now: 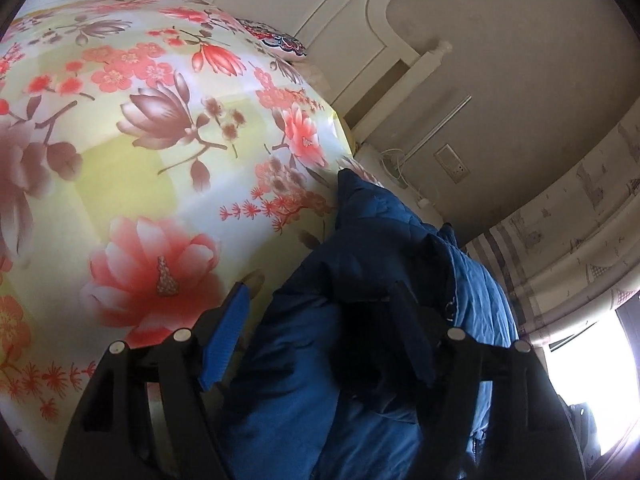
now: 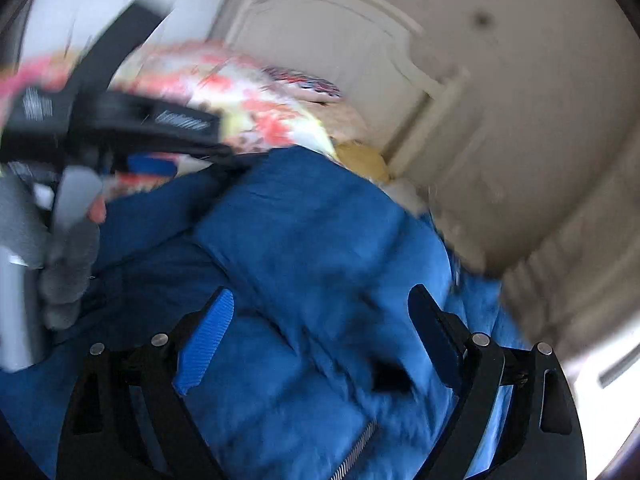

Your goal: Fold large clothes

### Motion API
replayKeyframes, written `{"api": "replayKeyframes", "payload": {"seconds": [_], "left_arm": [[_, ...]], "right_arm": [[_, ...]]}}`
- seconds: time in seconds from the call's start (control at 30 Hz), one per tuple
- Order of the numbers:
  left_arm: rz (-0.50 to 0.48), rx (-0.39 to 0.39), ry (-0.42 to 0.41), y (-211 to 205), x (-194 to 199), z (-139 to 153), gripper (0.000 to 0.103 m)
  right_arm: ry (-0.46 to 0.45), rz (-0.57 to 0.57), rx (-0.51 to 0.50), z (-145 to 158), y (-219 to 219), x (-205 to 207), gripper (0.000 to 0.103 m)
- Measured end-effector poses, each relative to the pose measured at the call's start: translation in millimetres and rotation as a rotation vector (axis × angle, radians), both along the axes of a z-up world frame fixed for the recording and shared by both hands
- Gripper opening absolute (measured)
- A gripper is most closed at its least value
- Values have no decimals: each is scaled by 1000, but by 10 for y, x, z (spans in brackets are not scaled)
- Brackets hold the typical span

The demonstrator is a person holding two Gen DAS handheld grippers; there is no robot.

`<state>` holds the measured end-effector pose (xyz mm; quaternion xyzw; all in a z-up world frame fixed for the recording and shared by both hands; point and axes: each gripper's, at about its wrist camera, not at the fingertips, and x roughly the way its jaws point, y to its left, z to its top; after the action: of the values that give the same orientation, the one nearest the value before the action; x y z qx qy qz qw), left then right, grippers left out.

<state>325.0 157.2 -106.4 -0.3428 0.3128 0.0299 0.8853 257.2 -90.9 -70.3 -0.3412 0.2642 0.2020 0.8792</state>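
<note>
jacket (image 1: 360, 280) on bedspread (image 1: 140, 140); headboard (image 1: 300, 8) behind

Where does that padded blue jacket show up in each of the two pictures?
Left wrist view: the padded blue jacket fills the lower middle and right, beside the floral bedsheet.
Right wrist view: it fills the centre and bottom, blurred.
Shared landmark: the white wooden headboard at the top of both.

We find no readable writing in either view; pale marks on the black body of the left gripper (image 2: 120, 120), seen from the right wrist, are smeared by blur and we cannot make out a letter; the printed curtain (image 1: 580, 216) carries small drawn motifs but no words we can read; the floral bedspread (image 1: 132, 152) bears only blossoms.
</note>
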Motion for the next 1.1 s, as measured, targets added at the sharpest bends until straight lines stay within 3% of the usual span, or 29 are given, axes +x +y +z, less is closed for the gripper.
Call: {"api": "replayKeyframes", "payload": {"seconds": [0.13, 0.2, 0.27, 0.33, 0.37, 0.47, 0.53, 0.6, 0.67, 0.7, 0.83, 1.03, 1.1], "left_arm": [[1, -9, 2, 9, 7, -19, 73], [6, -27, 7, 31, 9, -38, 76], [10, -43, 11, 51, 10, -58, 76], [9, -42, 9, 43, 6, -55, 76], [7, -36, 7, 32, 6, -47, 76], [-3, 4, -4, -34, -3, -3, 78], [-10, 22, -8, -66, -6, 18, 78], [-21, 40, -8, -103, 4, 31, 79], [-22, 46, -9, -112, 6, 39, 79], [-21, 48, -9, -109, 9, 40, 79], [-23, 51, -8, -117, 19, 36, 79], [-25, 51, -15, -110, 33, 31, 81], [-28, 50, -14, -109, 45, 24, 81]], "right_arm": [[-25, 29, -95, -187, 279, 128, 85], [0, 36, -72, -204, 225, 208, 68], [56, 49, 80, -26, 12, 233, 44], [64, 4, 253, 217, -288, 206, 34], [53, -61, 394, 387, -601, 199, 30], [83, -234, 788, 629, -1488, 167, 29], [118, -393, 1079, 584, -2260, 106, 29], [168, -515, 1214, 419, -2724, 73, 32], [216, -650, 1264, 199, -3101, 48, 47], [242, -701, 1289, 77, -3253, 22, 48], [341, -742, 1393, -258, -3484, 19, 68], [339, -737, 1376, -268, -3495, 71, 68], [344, -743, 1353, -292, -3463, 89, 56]]}}
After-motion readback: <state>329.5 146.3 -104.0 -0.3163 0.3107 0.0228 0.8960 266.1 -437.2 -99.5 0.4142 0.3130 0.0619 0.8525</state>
